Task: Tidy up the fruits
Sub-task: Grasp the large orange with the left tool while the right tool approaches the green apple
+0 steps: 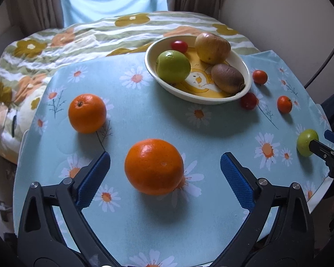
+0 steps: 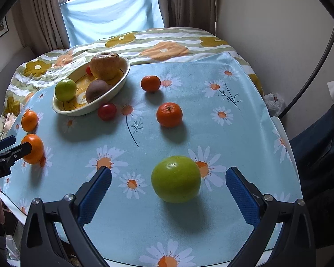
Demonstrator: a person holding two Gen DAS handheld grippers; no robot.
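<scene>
Grippers [image 1: 165,166] gape over daisy tablecloth [image 1: 133,102] beside bed [image 1: 55,42].

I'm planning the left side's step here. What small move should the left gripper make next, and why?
Probably ease the left gripper forward, then close. It is open, and the near orange sits on the tablecloth centred between the fingers but slightly ahead of the pads, untouched, while the bowl has room.

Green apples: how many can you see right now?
2. One green apple sits in the bowl; the other green apple lies on the tablecloth between the open right gripper fingers. None looks hidden.
</scene>
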